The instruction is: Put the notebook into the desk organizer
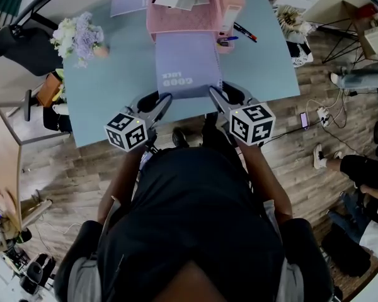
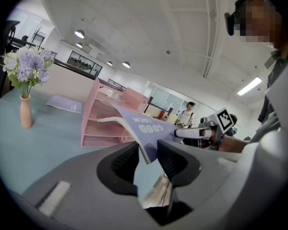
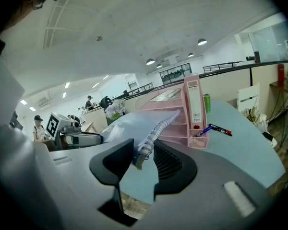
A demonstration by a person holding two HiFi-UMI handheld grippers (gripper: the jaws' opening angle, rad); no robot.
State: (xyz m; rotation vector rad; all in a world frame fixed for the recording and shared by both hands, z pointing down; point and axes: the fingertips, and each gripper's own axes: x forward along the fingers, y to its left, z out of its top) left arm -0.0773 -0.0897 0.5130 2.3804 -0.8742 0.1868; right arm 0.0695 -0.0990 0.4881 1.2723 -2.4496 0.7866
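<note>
Both hands gripping: left gripper (image 1: 166,100) pinching near corner of lilac spiral-bound paper notebook (image 1: 188,65); right gripper (image 1: 213,94) pinching other near corner, on wire spiral (image 3: 153,131) side.

Notebook hanging between both grippers and ahead of them, over pale blue tabletop (image 1: 107,87). Far edge reaching front of pink plastic desk organizer (image 1: 176,24); touching or not, cannot tell.

Judging: light, thin, bending easily; smooth cover possibly slipping, middle probably sagging. Two-corner hold is giving level carrying; spiral side is offering stiffer, rougher purchase.

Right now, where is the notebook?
Head view, centre: the notebook is held at its near corners by the left hand-held gripper and right hand-held gripper, its far edge by the pink desk organizer.
</note>
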